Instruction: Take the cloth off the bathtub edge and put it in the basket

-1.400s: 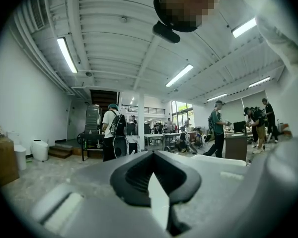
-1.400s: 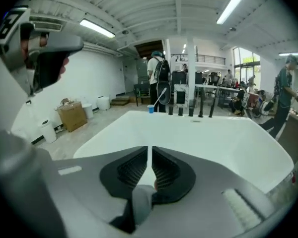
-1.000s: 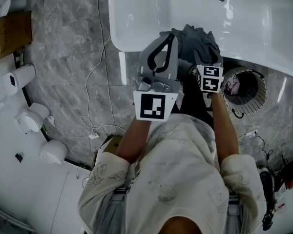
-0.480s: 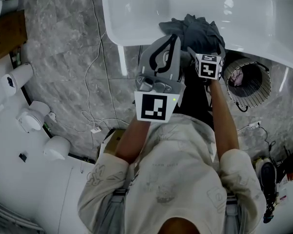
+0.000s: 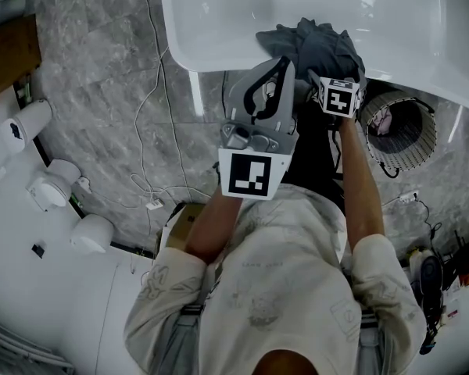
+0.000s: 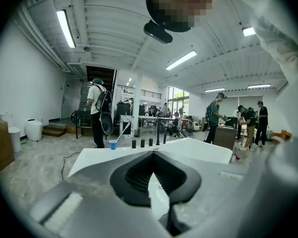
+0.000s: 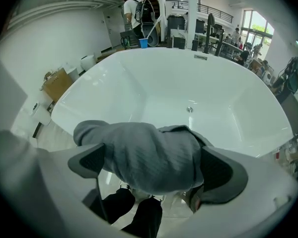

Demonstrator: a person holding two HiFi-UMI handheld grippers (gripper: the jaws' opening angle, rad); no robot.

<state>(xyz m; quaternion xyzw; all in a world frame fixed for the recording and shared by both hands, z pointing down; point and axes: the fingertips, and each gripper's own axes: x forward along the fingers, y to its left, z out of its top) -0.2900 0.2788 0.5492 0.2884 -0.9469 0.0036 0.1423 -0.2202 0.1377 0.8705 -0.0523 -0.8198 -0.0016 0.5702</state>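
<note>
looks like the right gripper (image 7: 156, 165) just popped its jaws wide open around the gray cloth (image 5: 316, 41) bunched on the bathtub edge (image 5: 219, 62) (left gripper (image 6: 153, 155) is closed on nothing), so the grab comes next and the basket (image 5: 424, 148) trip hasn't started

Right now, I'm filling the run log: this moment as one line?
right gripper: jaws just opened, cloth between | cloth: on bathtub edge | left gripper: shut, empty | basket: on floor
</note>
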